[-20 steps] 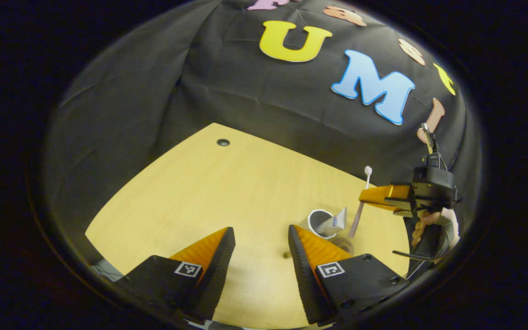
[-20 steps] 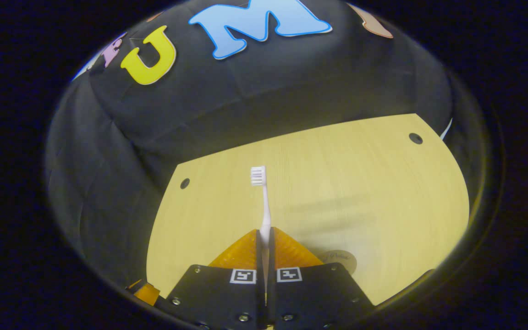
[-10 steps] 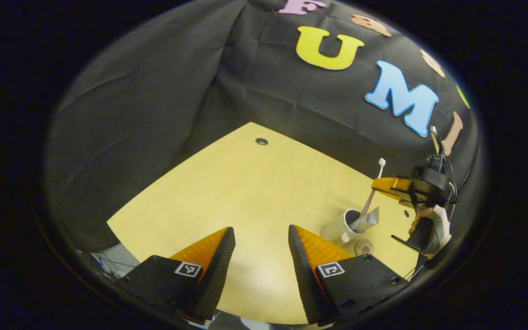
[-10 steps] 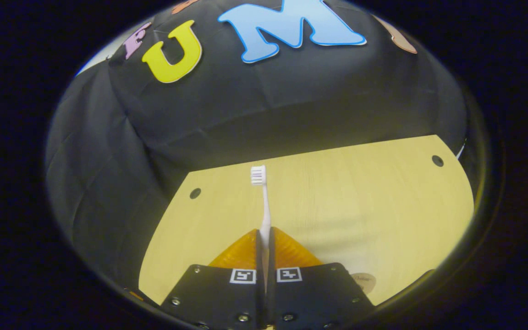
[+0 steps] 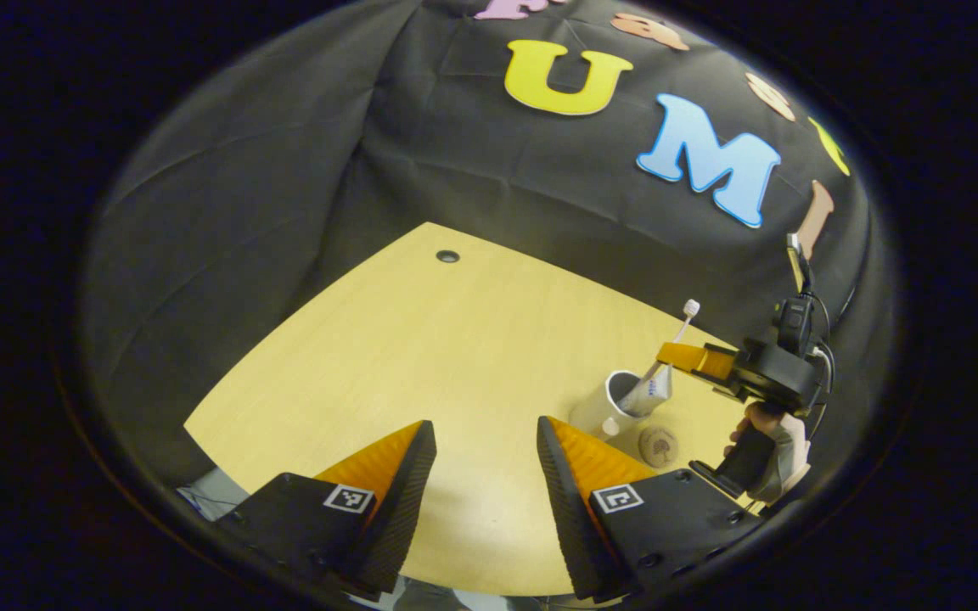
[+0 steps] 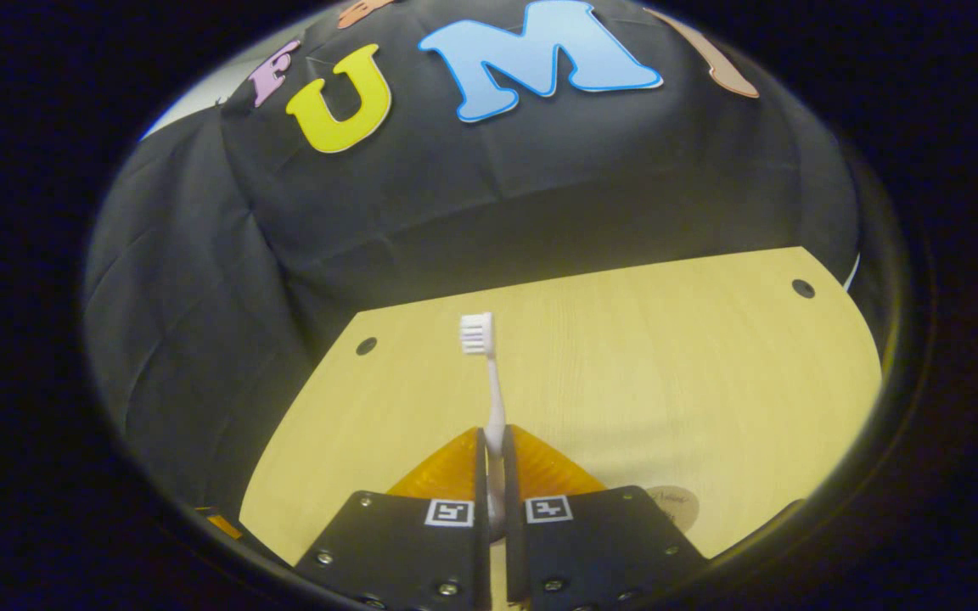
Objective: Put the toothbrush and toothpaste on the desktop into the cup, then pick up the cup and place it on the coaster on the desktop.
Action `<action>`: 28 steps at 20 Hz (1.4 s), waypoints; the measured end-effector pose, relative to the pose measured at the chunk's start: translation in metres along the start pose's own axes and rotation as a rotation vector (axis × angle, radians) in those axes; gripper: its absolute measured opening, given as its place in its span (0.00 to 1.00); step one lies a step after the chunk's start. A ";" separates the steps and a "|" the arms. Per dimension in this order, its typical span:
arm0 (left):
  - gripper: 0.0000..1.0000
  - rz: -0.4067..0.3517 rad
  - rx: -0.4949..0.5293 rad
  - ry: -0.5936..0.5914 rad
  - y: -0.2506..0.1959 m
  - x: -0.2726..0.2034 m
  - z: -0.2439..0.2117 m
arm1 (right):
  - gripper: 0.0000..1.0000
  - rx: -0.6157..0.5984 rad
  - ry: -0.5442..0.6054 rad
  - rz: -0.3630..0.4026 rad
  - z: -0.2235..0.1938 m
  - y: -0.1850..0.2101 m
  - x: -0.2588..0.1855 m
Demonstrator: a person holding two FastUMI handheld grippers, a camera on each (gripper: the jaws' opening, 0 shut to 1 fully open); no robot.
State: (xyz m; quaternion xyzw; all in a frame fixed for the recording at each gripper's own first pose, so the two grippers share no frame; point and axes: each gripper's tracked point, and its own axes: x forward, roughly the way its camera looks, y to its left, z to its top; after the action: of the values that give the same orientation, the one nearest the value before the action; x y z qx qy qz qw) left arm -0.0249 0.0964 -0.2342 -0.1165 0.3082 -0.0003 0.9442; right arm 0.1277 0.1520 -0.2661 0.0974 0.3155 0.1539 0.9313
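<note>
1. The left gripper [image 5: 480, 475] hangs over bare bench [image 5: 421, 356] at 6 o'clock of its own view, fingers spread wide and holding nothing. If it swings toward 3 o'clock it could clip the cup [image 5: 606, 406] and tip it.

2. The cup stands at about 4 o'clock in the left gripper view, the toothpaste [image 5: 647, 392] leaning out of its mouth. That tube crowds the opening, so the brush handle may jam against it, or lever the light cup over.

3. The coaster [image 5: 657, 444] lies just beside the cup, toward 5 o'clock. A toppled cup would likely roll across it.

4. The right gripper [image 6: 494, 458] has its fingers pinched close on the toothbrush [image 6: 489, 382], bristles pointing to 12 o'clock in the right gripper view. From the left gripper view the handle seems to reach into the cup; how deep is hidden. Letting go too early could drop the brush askew, or outside the rim.
</note>
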 end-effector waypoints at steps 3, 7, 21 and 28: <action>0.79 -0.060 0.056 0.033 -0.025 0.014 -0.008 | 0.25 0.014 0.003 -0.011 -0.013 -0.004 -0.019; 0.80 -0.157 0.143 0.080 -0.060 0.019 -0.020 | 0.22 0.037 0.016 -0.017 -0.033 -0.012 -0.044; 0.80 -0.306 0.479 0.483 -0.092 0.077 -0.061 | 0.25 0.272 -0.034 -0.255 -0.080 -0.124 -0.139; 0.81 -0.256 0.616 0.633 -0.095 0.115 -0.073 | 0.25 0.412 -0.061 -0.372 -0.104 -0.175 -0.178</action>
State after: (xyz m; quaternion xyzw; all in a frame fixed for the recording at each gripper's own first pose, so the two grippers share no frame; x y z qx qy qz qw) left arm 0.0327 -0.0202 -0.3372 0.1385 0.5500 -0.2442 0.7865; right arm -0.0317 -0.0647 -0.2967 0.2297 0.3243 -0.0901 0.9132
